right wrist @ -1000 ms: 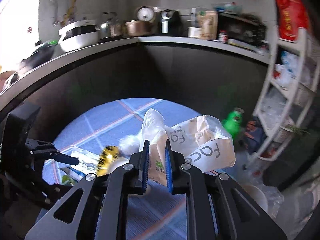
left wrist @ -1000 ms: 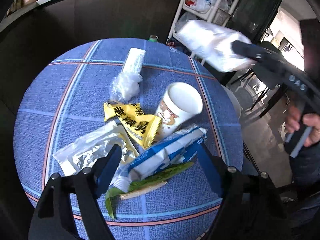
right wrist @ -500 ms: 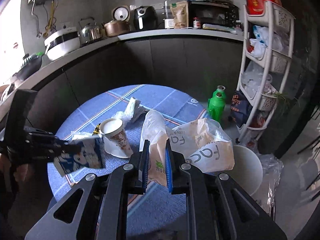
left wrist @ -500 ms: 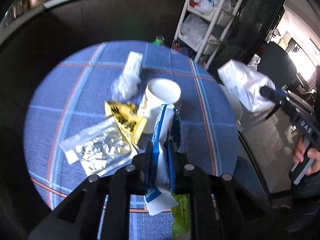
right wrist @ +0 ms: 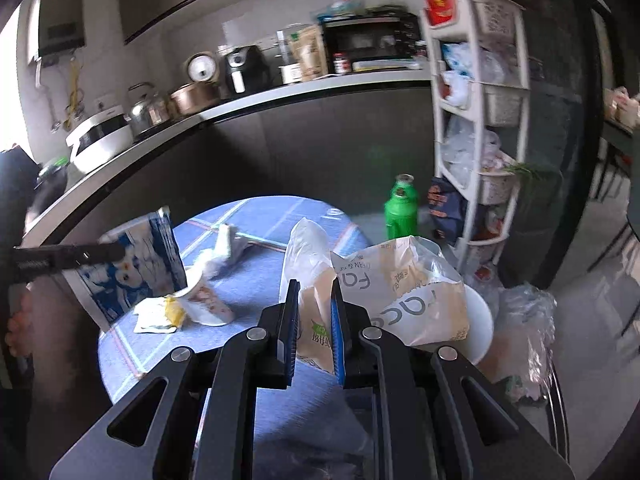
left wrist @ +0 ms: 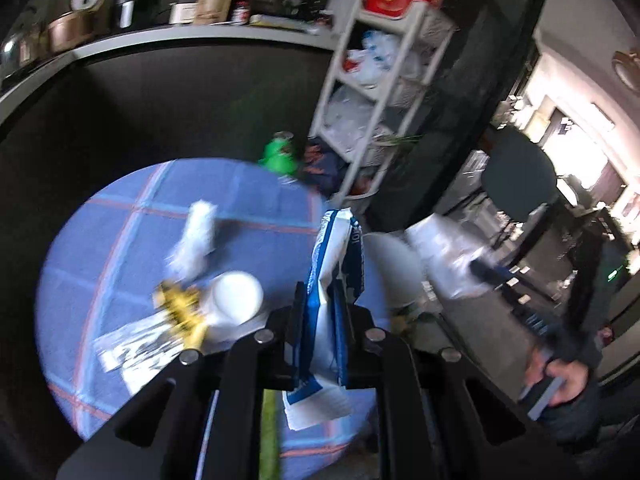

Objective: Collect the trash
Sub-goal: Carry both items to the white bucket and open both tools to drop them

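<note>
My left gripper [left wrist: 320, 304] is shut on a blue and white wrapper [left wrist: 334, 256] and holds it up over the right edge of the round blue table [left wrist: 120, 240]; the wrapper also shows in the right wrist view [right wrist: 132, 264]. My right gripper [right wrist: 314, 304] is shut on the edge of a clear plastic bag [right wrist: 400, 284] with print on it, held beside the table. On the table lie a paper cup [left wrist: 236, 296], a yellow snack packet [left wrist: 180, 308], a silver foil packet [left wrist: 136, 348] and crumpled white plastic [left wrist: 196, 236].
A white stool [right wrist: 478, 320] stands to the right of the table, with a green bottle [right wrist: 400, 208] on the floor behind. A white shelf rack [right wrist: 480, 120] stands at the right. A dark counter with kitchen appliances [right wrist: 240, 68] runs behind the table.
My left gripper shut on the blue and white wrapper, lifted it off the table and carried it right. My right gripper moved right, away from the table, with the bag.
</note>
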